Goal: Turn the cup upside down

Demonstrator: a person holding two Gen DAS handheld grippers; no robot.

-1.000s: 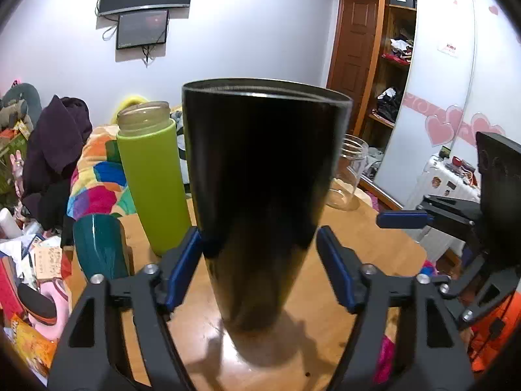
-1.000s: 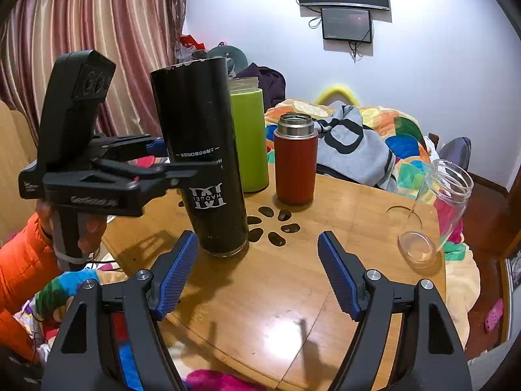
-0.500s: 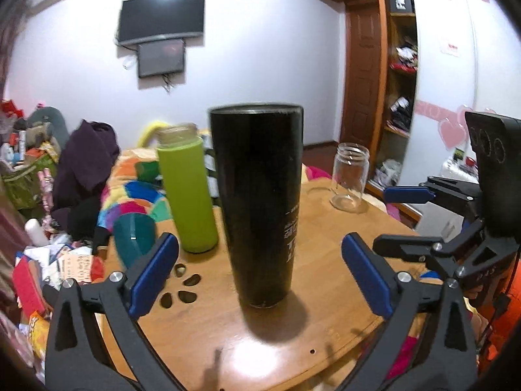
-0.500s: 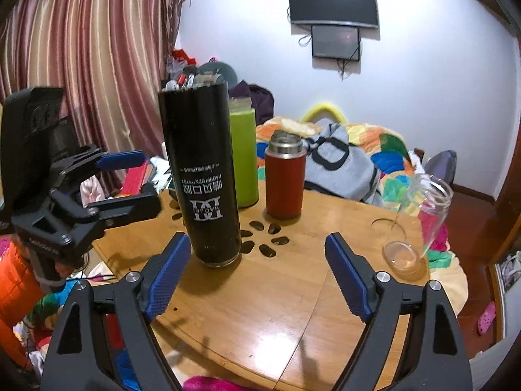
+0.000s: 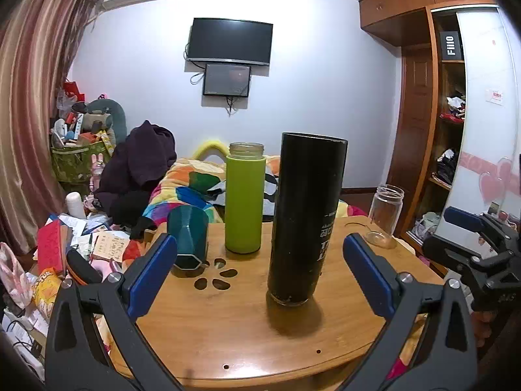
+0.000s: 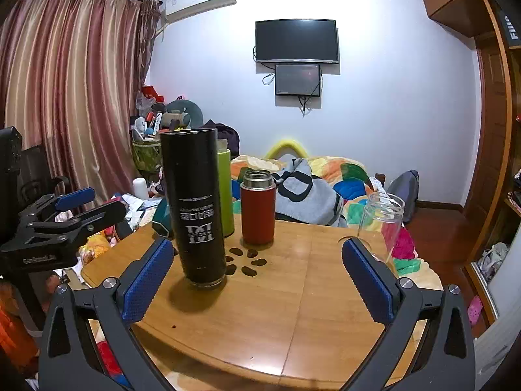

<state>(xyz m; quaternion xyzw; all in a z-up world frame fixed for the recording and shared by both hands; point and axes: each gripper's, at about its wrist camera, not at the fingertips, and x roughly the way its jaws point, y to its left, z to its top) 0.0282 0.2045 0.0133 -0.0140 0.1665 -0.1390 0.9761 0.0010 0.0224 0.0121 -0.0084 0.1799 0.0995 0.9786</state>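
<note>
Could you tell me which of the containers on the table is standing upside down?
The tall black cup: its white lettering reads inverted. The green bottle, red flask and glass jar stand mouth up.

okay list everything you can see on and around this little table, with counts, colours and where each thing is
black cup: one, black, upside down on the table, front left
green bottle: one, lime green, behind the black cup
red flask: one, red with steel neck, table centre
teal cup: one, teal, table's left edge
glass jar: one, clear, table's right edge
table: one, light wood, with paw-print cutouts
screens: two, black, on the back wall
curtain: one, pink striped, left
left gripper: one, black with blue pads, open
right gripper: one, black with blue pads, open
</note>
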